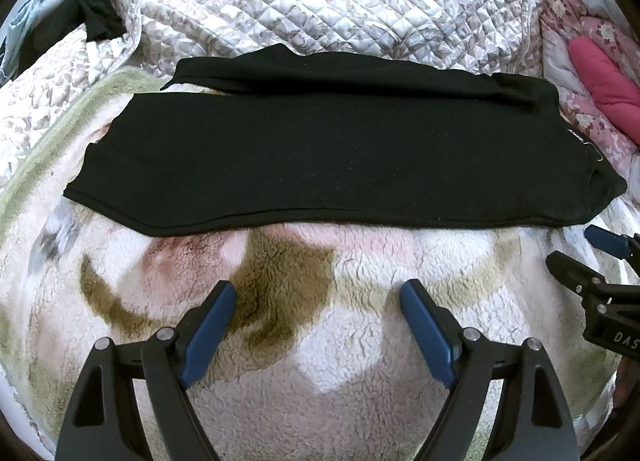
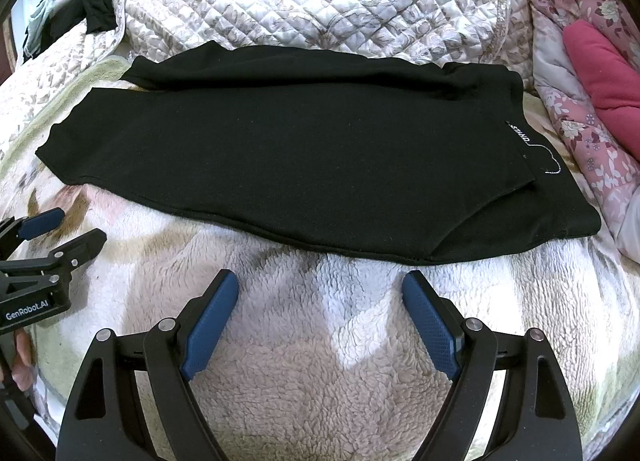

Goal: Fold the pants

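Black fabric pants (image 1: pixel 340 157) lie flat, folded lengthwise, on a fluffy patterned fleece blanket (image 1: pixel 340 349); left gripper (image 1: pixel 318 293) and right gripper (image 2: pixel 320 285) hover nearby, jaws apart, empty.

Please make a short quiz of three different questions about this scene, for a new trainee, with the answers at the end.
1. True or false: the left gripper is shut on the black pants.
2. Multiple choice: the pants lie on A) a wooden floor, B) a fluffy blanket, C) a chair.
3. Fill in: in the right wrist view, the white label is near the ____ end of the pants.

Key
1. False. Both grippers, also the right gripper, are open and hold nothing.
2. B.
3. Right.
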